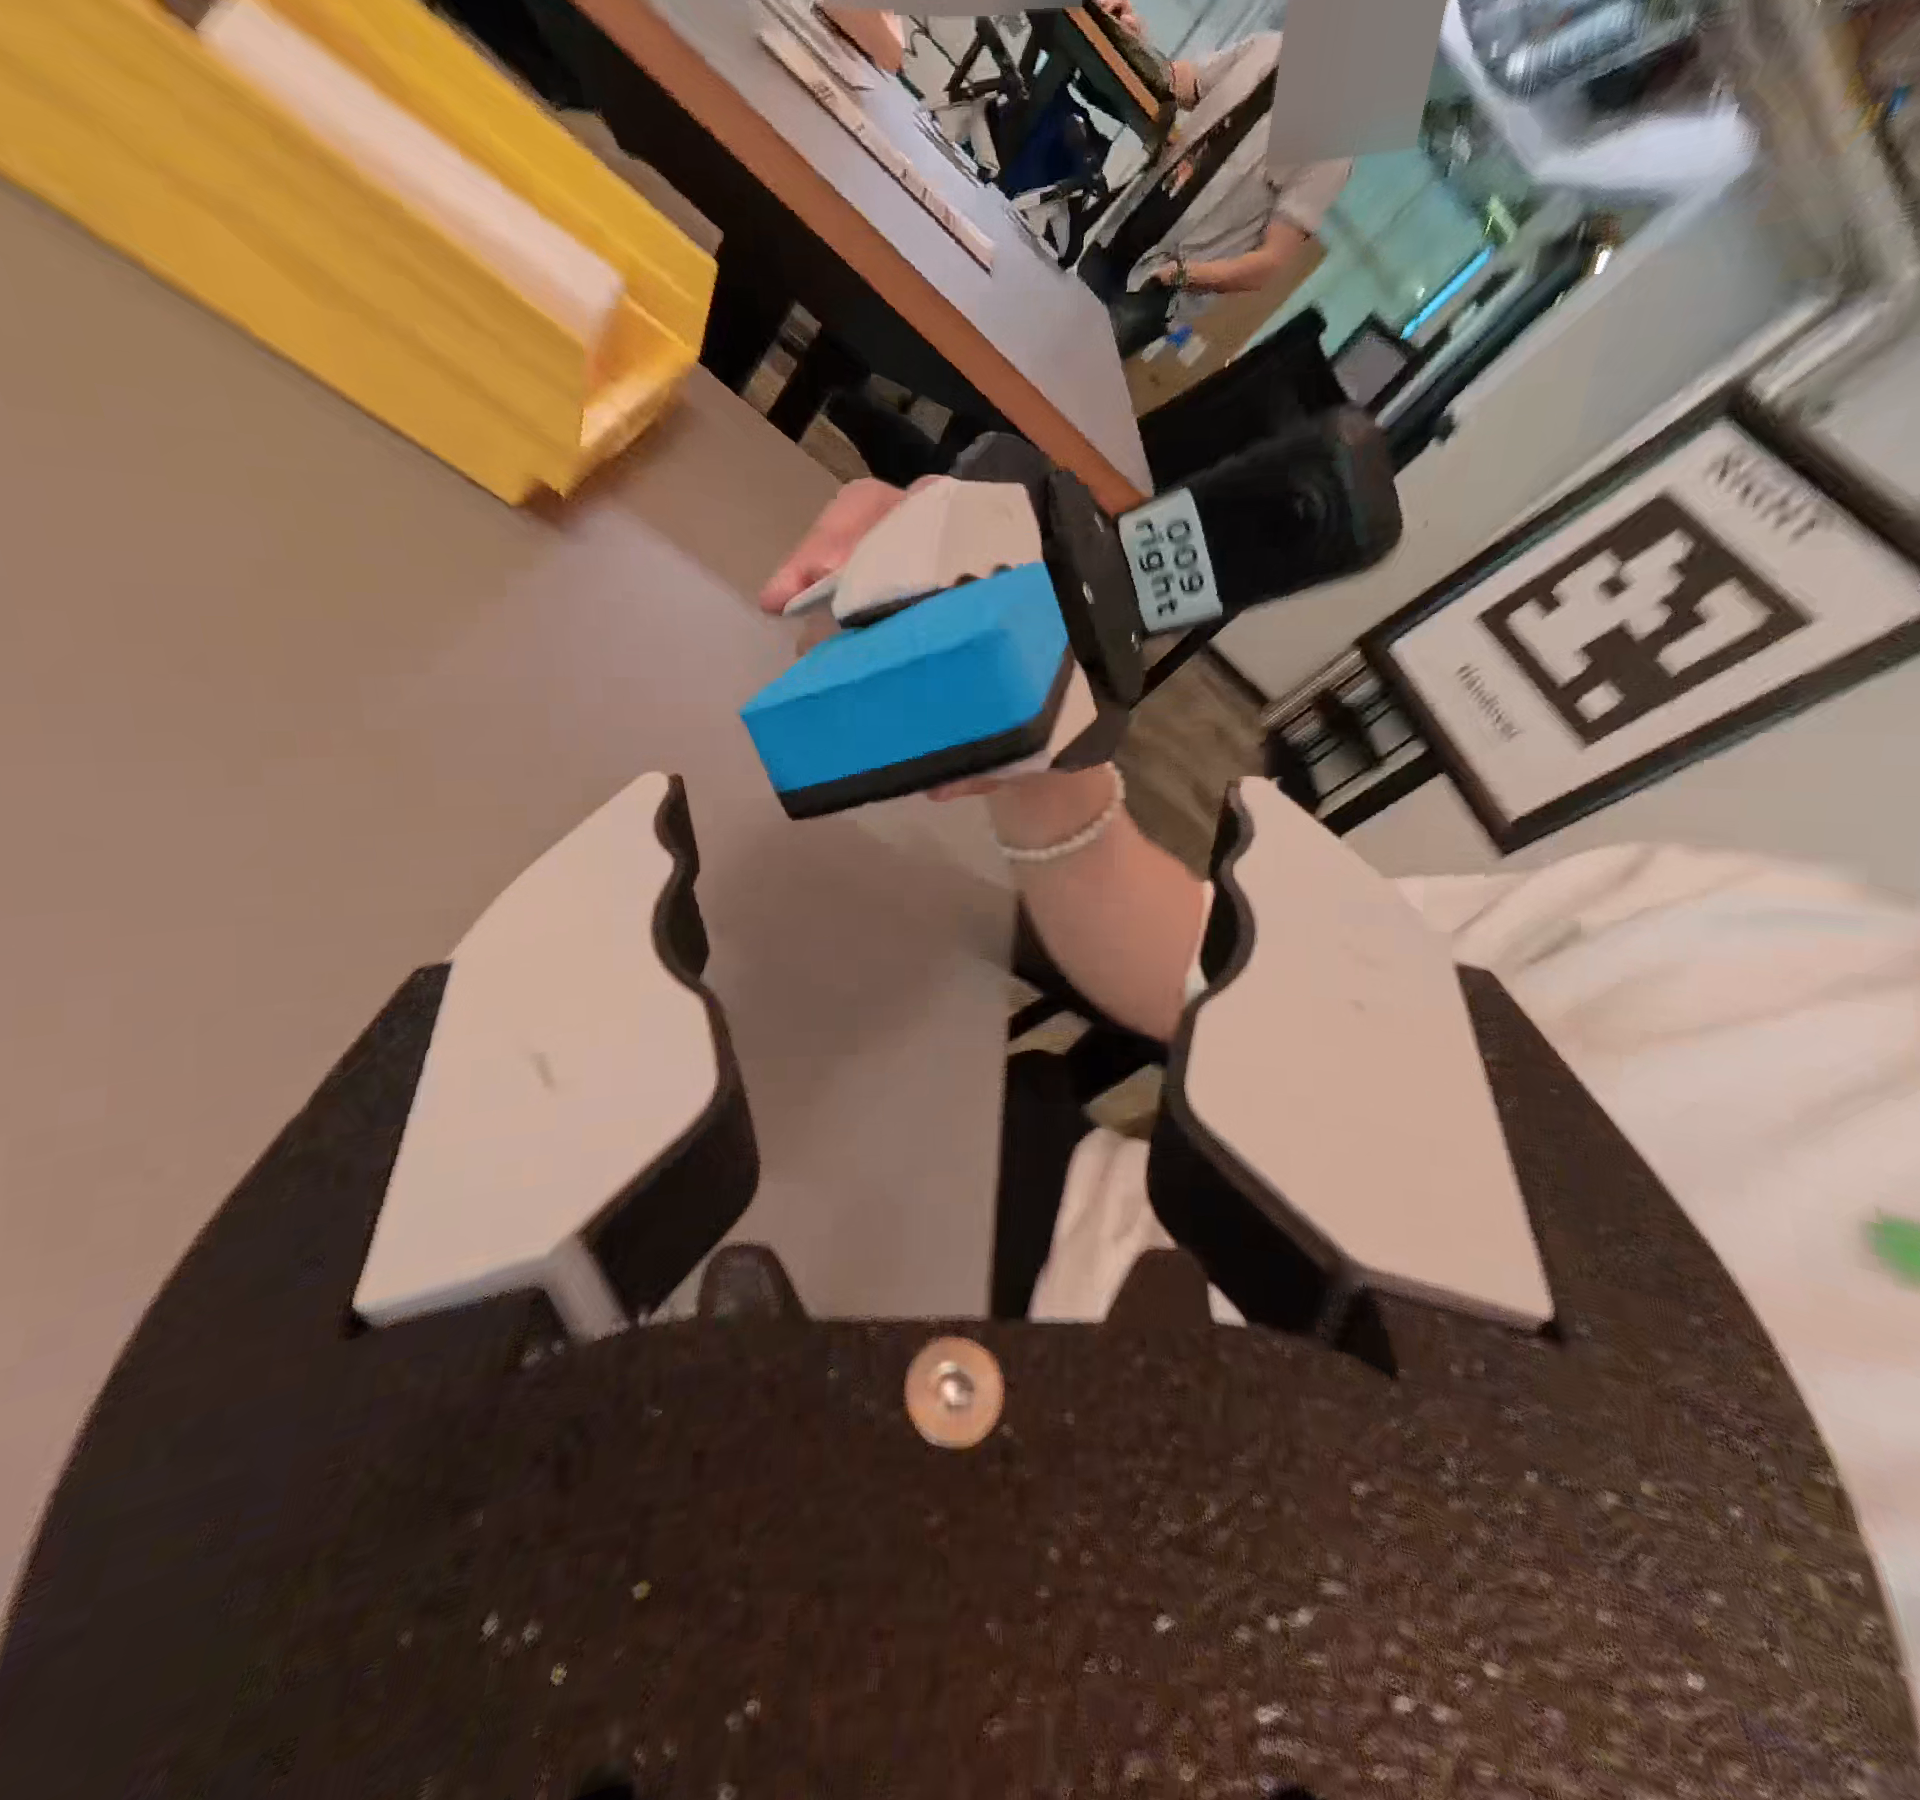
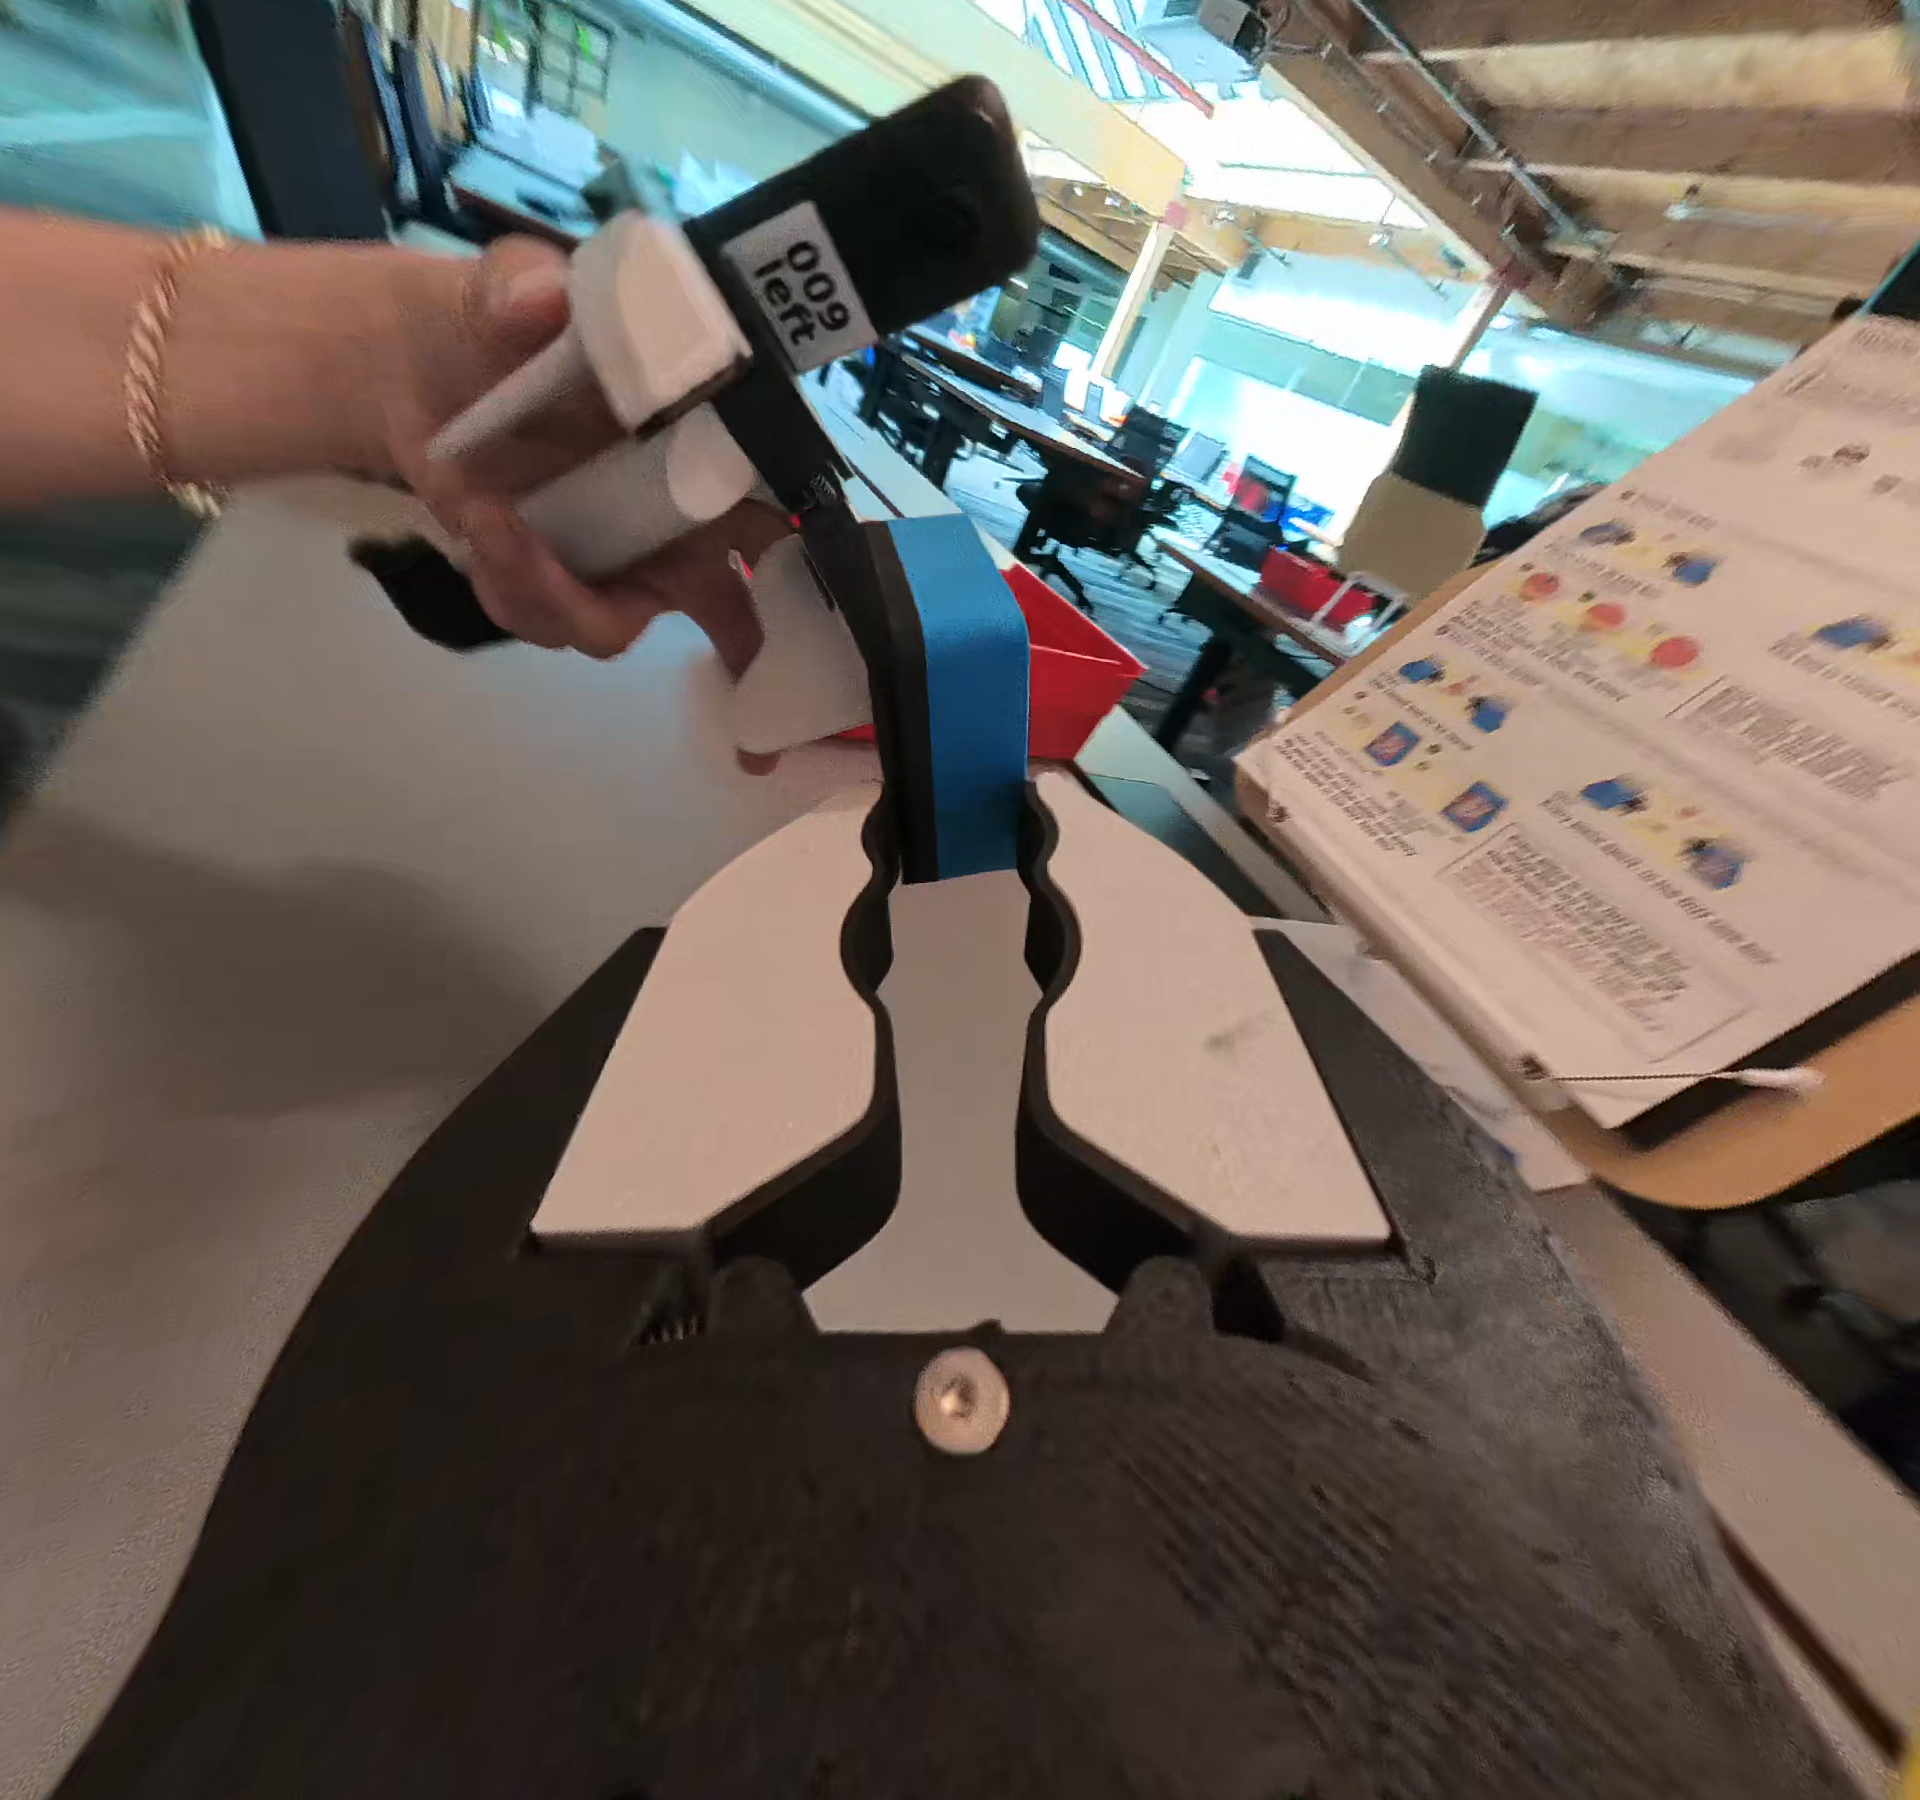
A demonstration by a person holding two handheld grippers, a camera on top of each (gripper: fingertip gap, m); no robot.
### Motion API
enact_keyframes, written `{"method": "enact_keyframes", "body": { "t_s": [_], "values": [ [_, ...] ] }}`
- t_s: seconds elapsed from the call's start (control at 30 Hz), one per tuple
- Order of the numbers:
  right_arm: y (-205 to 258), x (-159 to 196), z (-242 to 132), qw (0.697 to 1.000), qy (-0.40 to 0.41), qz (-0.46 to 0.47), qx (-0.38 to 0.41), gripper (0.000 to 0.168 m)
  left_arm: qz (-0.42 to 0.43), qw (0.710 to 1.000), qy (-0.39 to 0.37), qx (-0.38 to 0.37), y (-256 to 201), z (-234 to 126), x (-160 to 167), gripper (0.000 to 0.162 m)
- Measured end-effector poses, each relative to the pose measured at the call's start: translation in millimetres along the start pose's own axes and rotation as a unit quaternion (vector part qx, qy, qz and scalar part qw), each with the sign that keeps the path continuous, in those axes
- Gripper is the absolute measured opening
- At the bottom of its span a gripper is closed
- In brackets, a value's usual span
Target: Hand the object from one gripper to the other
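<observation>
Left gripper [image 1: 951, 815]: fills the bottom of the left wrist view, closest to the camera. Its two grey fingers [image 1: 582, 1054] are spread wide with nothing between them. It looks ready to take the block.

Right gripper [image 2: 956, 841]: fills the bottom of the right wrist view. Its fingers are squeezed onto the near end of the blue and black foam block [image 2: 961, 711].

Foam block: up in the air above the grey table [image 1: 260, 815]. In the left wrist view it sits in the middle of the frame, just past the open fingertips. It pokes out toward the left gripper, so I think that free end is there to be grabbed.

Why held so: the right gripper pinches only one end. That leaves the rest of the block bare for the other gripper.

Step, my guess: the handover has not happened yet. The left gripper needs to slide around the free end and close before the right one lets go.

Hard to see: both views are blurry. In the right wrist view the block hides part of the left gripper, so its fingers are hard to make out there.

Cut off: a yellow bin [image 1: 312, 171] in the upper left of the left wrist view, and a red bin [image 2: 1070, 680] peeking out behind the block.

Sheet with pictures [image 2: 1558, 763]: at the right edge, too blurry to make out.
</observation>
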State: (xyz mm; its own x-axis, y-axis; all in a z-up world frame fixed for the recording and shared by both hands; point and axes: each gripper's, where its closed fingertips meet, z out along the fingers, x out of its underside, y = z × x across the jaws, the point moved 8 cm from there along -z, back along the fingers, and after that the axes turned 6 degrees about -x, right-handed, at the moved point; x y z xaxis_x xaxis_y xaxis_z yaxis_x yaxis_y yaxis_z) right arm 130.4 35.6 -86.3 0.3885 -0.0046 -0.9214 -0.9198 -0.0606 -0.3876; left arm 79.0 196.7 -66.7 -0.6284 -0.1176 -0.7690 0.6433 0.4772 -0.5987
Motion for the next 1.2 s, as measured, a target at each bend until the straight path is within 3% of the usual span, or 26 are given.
{"method": "enact_keyframes", "body": {
  "t_s": [0.17,0.23,0.37,0.53,0.63,0.77,0.83,0.9,1.0,1.03,1.2],
  "values": [
    [8.7,3.6,7.0,0.995,0.034,-0.09,0.009,0.021,-0.12,0.992,0.015,0.03,8.5,7.7,2.2,0.093],
    [10.5,4.2,9.3,0.994,0.043,-0.104,0.011,0.021,-0.13,0.991,0.023,0.014,12.3,9.2,3.5,0.087],
    [13.1,2.9,9.8,0.994,0.029,-0.11,0.001,0.021,-0.146,0.988,0.015,0.037,15.0,8.5,4.5,0.058],
    [13.2,7.1,11.2,0.995,0.037,-0.094,-0.006,0.022,-0.128,0.991,0.003,0.045,21.7,9.5,10.5,0.057],
    [11.6,8.9,12.2,0.997,0.036,-0.07,0.008,0.025,-0.118,0.991,-0.023,0.051,25.1,9.4,12.0,0.057],
    [5.0,10.9,11.1,0.995,-0.003,0.09,-0.041,0.055,-0.045,0.994,-0.095,0.026,27.8,-1.6,3.1,0.057],
    [-1.2,10.8,11.1,0.968,-0.039,0.237,-0.077,0.075,0.029,0.992,-0.12,0.0,27.1,-9.0,-2.4,0.057],
    [-8.7,12.6,11.0,0.91,-0.078,0.394,-0.104,0.083,0.119,0.983,-0.14,-0.027,21.7,-14.0,-6.5,0.057],
    [-13.3,18.1,9.8,0.805,-0.151,0.552,-0.157,0.068,0.274,0.948,-0.141,-0.079,10.2,-14.4,-7.0,0.057],
    [-12.9,20.6,10.7,0.784,-0.16,0.574,-0.175,0.061,0.324,0.931,-0.135,-0.103,7.4,-12.8,-5.5,0.057],
    [-4.2,22.9,21.9,0.755,-0.15,0.604,-0.206,0.064,0.475,0.859,-0.08,-0.173,2.5,-1.4,8.7,0.057]
  ]
}}
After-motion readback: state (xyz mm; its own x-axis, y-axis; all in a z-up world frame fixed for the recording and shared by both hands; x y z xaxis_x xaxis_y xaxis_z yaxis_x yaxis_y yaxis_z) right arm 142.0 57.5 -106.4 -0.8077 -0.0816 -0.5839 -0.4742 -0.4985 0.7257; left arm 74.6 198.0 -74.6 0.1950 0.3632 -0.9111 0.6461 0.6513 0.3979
